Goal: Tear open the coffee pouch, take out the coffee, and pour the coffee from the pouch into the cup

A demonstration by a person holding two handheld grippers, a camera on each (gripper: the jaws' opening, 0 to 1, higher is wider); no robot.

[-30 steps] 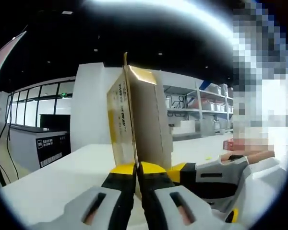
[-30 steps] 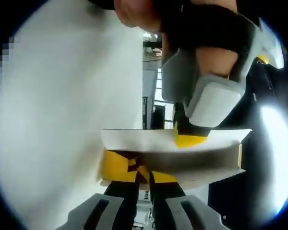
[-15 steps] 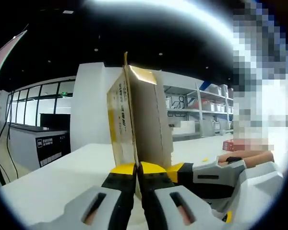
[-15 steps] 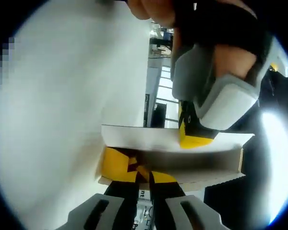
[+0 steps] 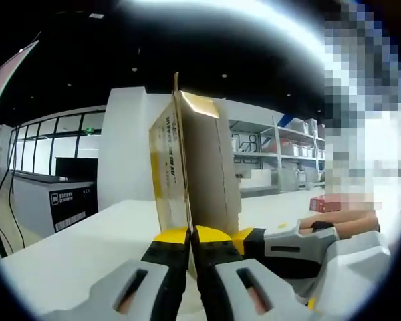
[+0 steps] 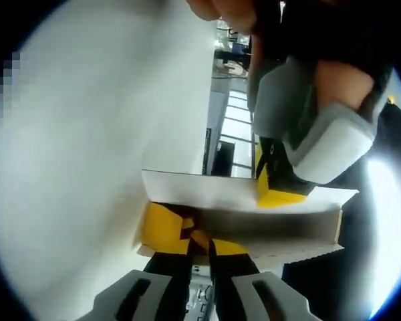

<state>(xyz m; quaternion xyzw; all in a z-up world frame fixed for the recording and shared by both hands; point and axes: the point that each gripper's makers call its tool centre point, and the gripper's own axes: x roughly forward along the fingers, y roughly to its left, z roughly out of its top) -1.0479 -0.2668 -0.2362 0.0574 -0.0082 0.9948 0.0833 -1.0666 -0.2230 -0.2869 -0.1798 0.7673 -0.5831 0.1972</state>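
Observation:
The coffee pouch, a flat yellow and pale brown pack, stands upright in the left gripper view. My left gripper is shut on its bottom edge. My right gripper comes in from the right, its yellow tips pinching the pouch's lower right edge. In the right gripper view the pouch lies crosswise, white and yellow. My right gripper is shut on its near edge, and my left gripper clamps it from above right. No cup is seen.
A white table lies below the pouch. Behind are a dark counter at the left, shelves at the right and a small red thing. A person's hand holds the right gripper.
Both grips on the pouch are unchanged. The right gripper has slid slightly down and right in the left gripper view, and the right gripper view has drifted a little.

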